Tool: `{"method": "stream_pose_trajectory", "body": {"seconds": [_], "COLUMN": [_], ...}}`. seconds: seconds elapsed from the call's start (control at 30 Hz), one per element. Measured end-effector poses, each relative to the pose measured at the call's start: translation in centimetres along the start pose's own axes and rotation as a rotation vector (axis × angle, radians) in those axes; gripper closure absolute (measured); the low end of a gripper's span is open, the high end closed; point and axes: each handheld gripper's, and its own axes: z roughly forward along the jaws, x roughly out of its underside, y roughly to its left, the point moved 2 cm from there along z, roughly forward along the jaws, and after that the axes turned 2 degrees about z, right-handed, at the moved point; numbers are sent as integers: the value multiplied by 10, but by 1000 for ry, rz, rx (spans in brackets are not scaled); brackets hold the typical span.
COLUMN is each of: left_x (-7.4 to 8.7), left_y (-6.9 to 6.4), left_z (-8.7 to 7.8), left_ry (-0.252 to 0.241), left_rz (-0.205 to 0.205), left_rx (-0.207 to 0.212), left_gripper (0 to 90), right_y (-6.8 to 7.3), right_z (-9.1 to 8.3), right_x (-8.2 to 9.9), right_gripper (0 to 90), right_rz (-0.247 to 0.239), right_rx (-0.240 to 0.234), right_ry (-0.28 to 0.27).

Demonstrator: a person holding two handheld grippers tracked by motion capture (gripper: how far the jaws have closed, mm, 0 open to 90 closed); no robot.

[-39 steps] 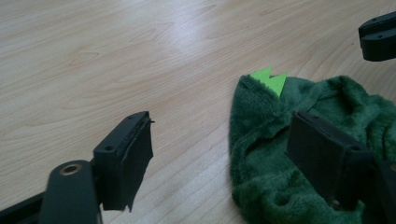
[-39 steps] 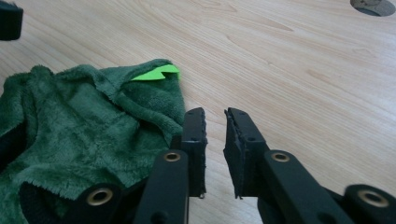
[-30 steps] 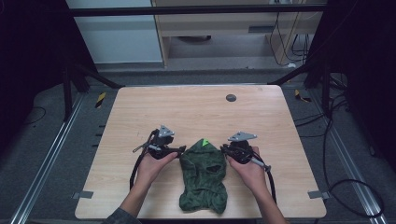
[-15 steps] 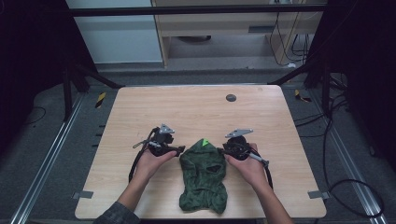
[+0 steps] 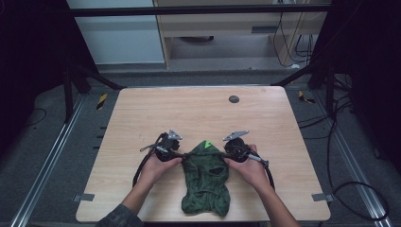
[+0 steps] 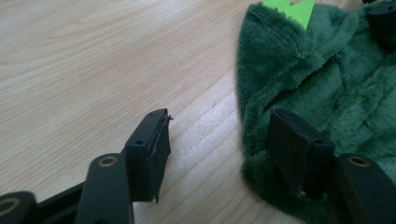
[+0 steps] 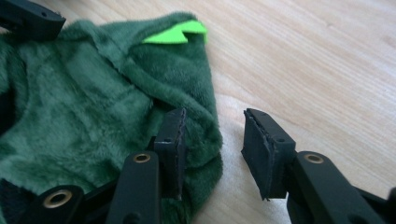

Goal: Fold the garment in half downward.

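A dark green fleece garment [image 5: 205, 184] with a bright green spike [image 5: 206, 144] at its far end lies flat on the wooden table [image 5: 142, 118]. My left gripper [image 5: 182, 155] is at its left edge and open. One jaw rests on bare wood, the other on the fleece [image 6: 336, 84], and the jaws have just been closing. My right gripper [image 5: 226, 155] is at the right edge, open. Its jaws have just been opening, and the fleece edge [image 7: 205, 135] lies loose between them. In the right gripper view, one jaw lies on the fleece and the other over wood.
A small dark disc [image 5: 233, 99] sits on the table's far side. Grey tape tabs mark the near corners [image 5: 83, 196] [image 5: 319, 196]. Black cables trail from both grippers toward the near edge. Bare wood stretches beyond the garment.
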Motion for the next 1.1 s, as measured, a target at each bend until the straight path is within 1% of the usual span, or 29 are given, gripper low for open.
{"method": "stream_pose_trajectory", "body": {"seconds": [0.03, 0.1, 0.13, 0.17, 0.2, 0.23, 0.27, 0.3, 0.33, 0.37, 0.4, 0.43, 0.47, 0.5, 0.53, 0.57, 0.63, 0.7, 0.73, 0.87, 0.9, 1.0, 1.03, 1.1], "left_x": [0, 1, 1, 0, -1, -1, -2, -2, -1, -1, -1, -1, -1, -1, 0, 0, 0, 0, 0, -2, -2, -3, -4, -5], "left_y": [-1, -5, -6, -7, -8, -9, -10, -11, -12, -13, -13, -13, -13, -14, -14, -15, -15, -15, -15, -14, -13, -11, -10, -9], "left_z": [1, 4, 6, 6, 6, 6, 6, 6, 6, 6, 5, 5, 5, 5, 4, 4, 4, 3, 3, 0, -2, -4, -5, -6], "left_ry": [5, 21, 21, 22, 24, 24, 28, 25, 19, 21, 24, 28, 28, 24, 25, 29, 29, 34, 33, 25, 23, 19, 20, 19], "left_rz": [8, 20, 32, 36, 40, 43, 56, 58, 58, 66, 70, 75, 75, 75, 79, 82, 86, 89, 96, 115, 117, 123, 137, 143], "left_rx": [1, 3, 1, -4, -3, -2, -2, 0, 6, 14, 19, 31, 31, 33, 39, 47, 50, 52, 50, 42, 43, 50, 50, 46], "left_gripper": [417, 434, 439, 466, 466, 492, 510, 528, 560, 586, 614, 670, 695, 731, 731, 761, 809, 859, 859, 872, 874, 875, 876, 876], "right_y": [0, 1, 1, 2, 2, 2, 4, 5, 6, 8, 8, 9, 9, 10, 10, 11, 12, 12, 12, 6, 4, 0, -1, -2], "right_z": [1, 3, 3, 3, 3, 4, 3, 3, 3, 2, 2, 2, 2, 3, 3, 3, 3, 3, 3, 1, 0, -5, -9, -11], "right_x": [1, 3, 4, 4, 4, 4, 5, 5, 5, 5, 5, 4, 4, 3, 3, 3, 2, 1, 1, 0, 0, -3, -5, -7], "right_gripper": [581, 575, 575, 586, 586, 608, 640, 657, 691, 719, 728, 766, 766, 816, 816, 834, 850, 857, 857, 860, 860, 861, 864, 864], "right_rz": [3, -14, -16, -31, -31, -40, -43, -51, -58, -65, -68, -72, -72, -78, -78, -84, -102, -104, -104, -78, -66, -55, -51, -60], "right_rx": [4, 7, 7, 14, 14, 19, 14, 11, 8, 2, -2, -11, -11, -18, -18, -26, -26, -34, -34, -62, -74, -93, -100, -101], "right_ry": [4, 5, 2, 1, 1, -5, -4, -3, -1, 1, 3, 13, 13, 19, 19, 21, 31, 34, 34, 15, 9, -6, -17, -23]}}
